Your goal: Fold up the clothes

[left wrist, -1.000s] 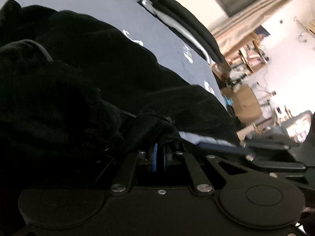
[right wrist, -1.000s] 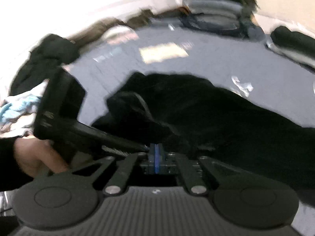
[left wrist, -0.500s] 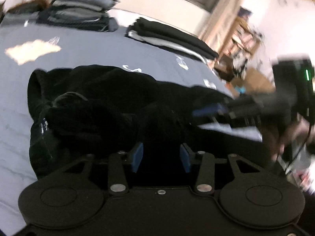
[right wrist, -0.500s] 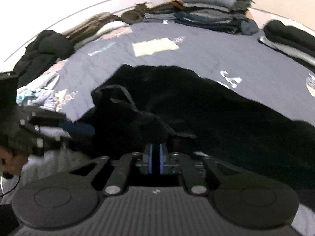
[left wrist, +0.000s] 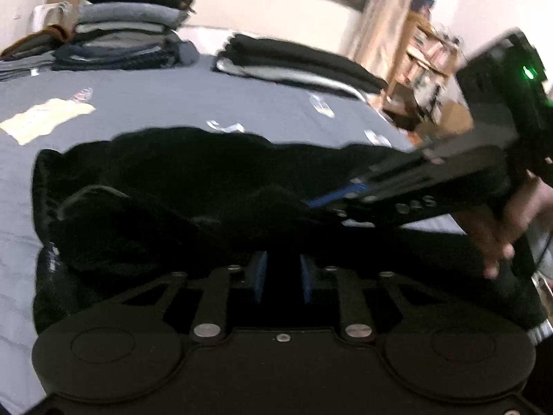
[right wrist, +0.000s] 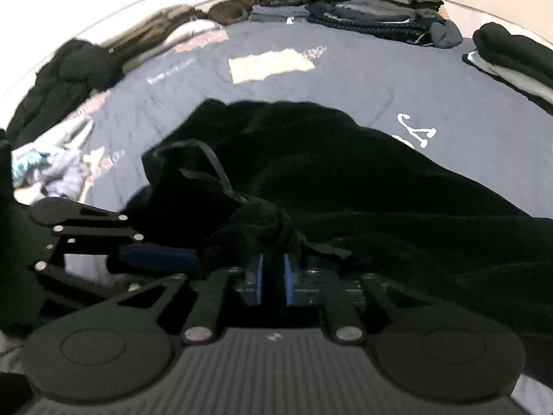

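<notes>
A crumpled black garment (left wrist: 193,186) (right wrist: 338,180) with a thin cord loop (right wrist: 214,166) lies on the blue-grey bed cover (left wrist: 207,100) (right wrist: 432,79). My left gripper (left wrist: 281,276) is open at the garment's near edge, its blue pads apart over dark cloth. My right gripper (right wrist: 273,276) is shut on a bunched fold of the black garment. In the left wrist view the right gripper (left wrist: 331,200) reaches in from the right, held by a hand (left wrist: 501,235). The right wrist view shows the left gripper's fingers (right wrist: 155,256) low at the left.
Folded stacks stand at the back of the bed (left wrist: 124,31) (right wrist: 380,3), with another black-and-grey stack at the back right (left wrist: 297,62) (right wrist: 511,58). Loose clothes lie at the left (right wrist: 52,169) (right wrist: 62,79). A cat (right wrist: 235,7) rests by the wall. Shelves (left wrist: 425,58) stand beyond the bed.
My left gripper let go of the black cloth, opened and drew back. The right gripper stays shut on its fold, and both views have lifted and levelled.
</notes>
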The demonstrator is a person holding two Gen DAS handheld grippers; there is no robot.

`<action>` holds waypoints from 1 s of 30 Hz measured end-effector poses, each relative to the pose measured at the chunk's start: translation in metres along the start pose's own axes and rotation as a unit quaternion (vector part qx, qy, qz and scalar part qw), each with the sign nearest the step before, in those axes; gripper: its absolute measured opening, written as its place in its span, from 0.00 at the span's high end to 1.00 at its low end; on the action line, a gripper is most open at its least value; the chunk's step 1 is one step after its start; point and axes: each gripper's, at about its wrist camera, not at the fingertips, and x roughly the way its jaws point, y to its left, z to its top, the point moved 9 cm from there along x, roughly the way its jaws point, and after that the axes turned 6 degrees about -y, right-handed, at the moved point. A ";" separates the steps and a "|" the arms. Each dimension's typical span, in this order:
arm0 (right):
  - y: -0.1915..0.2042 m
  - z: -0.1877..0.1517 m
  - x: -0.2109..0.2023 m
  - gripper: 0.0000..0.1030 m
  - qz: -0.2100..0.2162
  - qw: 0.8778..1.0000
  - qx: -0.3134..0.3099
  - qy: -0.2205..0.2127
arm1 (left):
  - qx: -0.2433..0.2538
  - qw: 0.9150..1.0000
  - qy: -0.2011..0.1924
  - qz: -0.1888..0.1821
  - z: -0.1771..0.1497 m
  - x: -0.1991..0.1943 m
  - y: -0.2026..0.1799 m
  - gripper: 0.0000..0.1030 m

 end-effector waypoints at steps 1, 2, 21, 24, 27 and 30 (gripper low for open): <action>0.000 0.000 -0.002 0.90 0.003 1.000 0.004 -0.003 | -0.003 1.000 -0.001 0.003 0.001 0.000 0.001 0.81; 0.000 -0.001 -0.004 0.90 0.005 1.000 0.005 -0.004 | -0.005 1.000 -0.002 0.006 0.002 0.001 0.003 0.81; -0.005 -0.002 -0.007 0.99 0.008 0.999 0.026 -0.016 | 0.085 0.992 0.089 -0.039 -0.025 -0.015 0.003 0.66; -0.003 0.000 -0.009 0.98 0.007 1.000 0.016 -0.017 | 0.079 0.992 0.094 -0.014 -0.040 -0.024 0.022 0.66; 0.001 0.008 -0.016 0.98 0.002 1.000 0.007 -0.030 | 0.098 0.991 0.085 -0.011 -0.044 -0.019 0.020 0.60; 0.013 0.021 -0.024 0.96 0.004 0.999 -0.024 -0.044 | 0.142 0.987 0.073 0.003 -0.045 -0.009 0.011 0.55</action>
